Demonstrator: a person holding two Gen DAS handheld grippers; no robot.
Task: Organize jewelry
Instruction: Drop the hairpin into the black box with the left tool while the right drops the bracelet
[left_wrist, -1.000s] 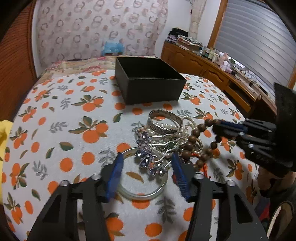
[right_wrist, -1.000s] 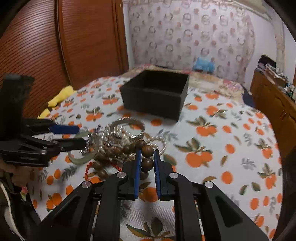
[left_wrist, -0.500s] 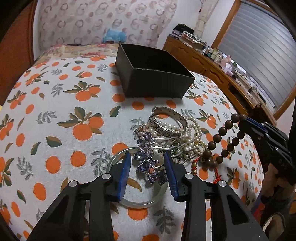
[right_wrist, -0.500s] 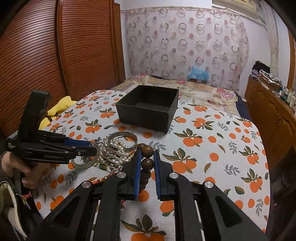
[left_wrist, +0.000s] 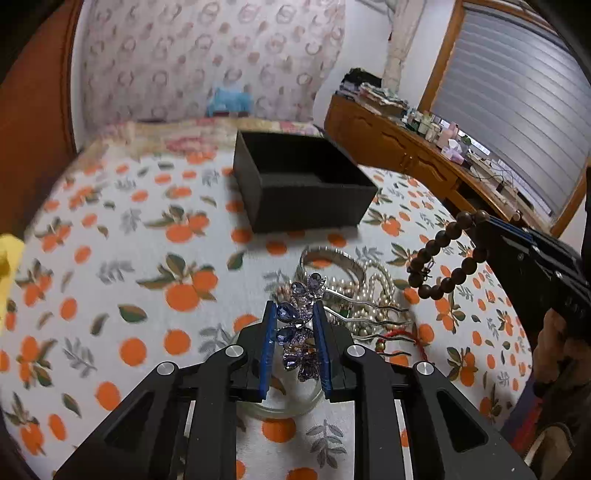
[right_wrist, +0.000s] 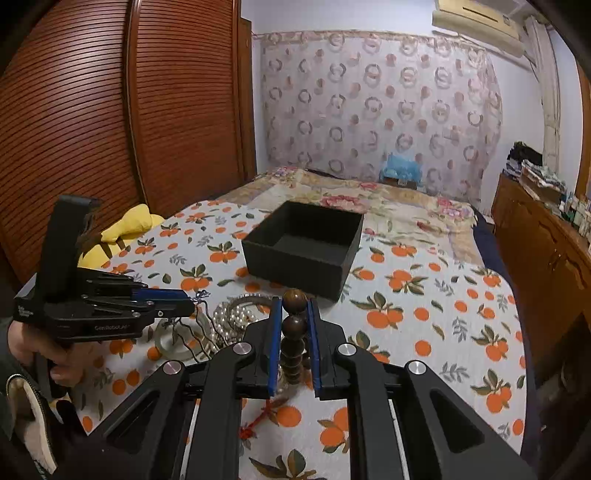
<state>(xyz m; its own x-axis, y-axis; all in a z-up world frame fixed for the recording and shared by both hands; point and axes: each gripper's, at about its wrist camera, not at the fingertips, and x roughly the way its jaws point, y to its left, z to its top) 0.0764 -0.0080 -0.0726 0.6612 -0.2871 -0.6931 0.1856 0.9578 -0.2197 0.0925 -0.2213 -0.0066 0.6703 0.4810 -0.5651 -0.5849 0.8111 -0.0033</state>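
My left gripper (left_wrist: 293, 314) is shut on a purple crystal hair comb (left_wrist: 299, 332), lifted off the jewelry pile (left_wrist: 362, 291) of pearls and a silver bangle (left_wrist: 332, 258). My right gripper (right_wrist: 293, 314) is shut on a brown wooden bead bracelet (right_wrist: 293, 332), which hangs in the air in the left wrist view (left_wrist: 443, 258). An open black box (left_wrist: 299, 181) stands beyond the pile; it also shows in the right wrist view (right_wrist: 306, 243). A pale jade bangle (left_wrist: 280, 406) lies under my left gripper.
The orange-print cloth (left_wrist: 129, 277) covers the bed. A yellow item (right_wrist: 125, 229) lies at its left edge. A wooden dresser (left_wrist: 424, 162) runs along the right. A red cord (right_wrist: 255, 424) trails below the beads.
My left gripper closed on the purple hair comb and lifted it. My right gripper rose higher with the bead bracelet, clear of the pile.
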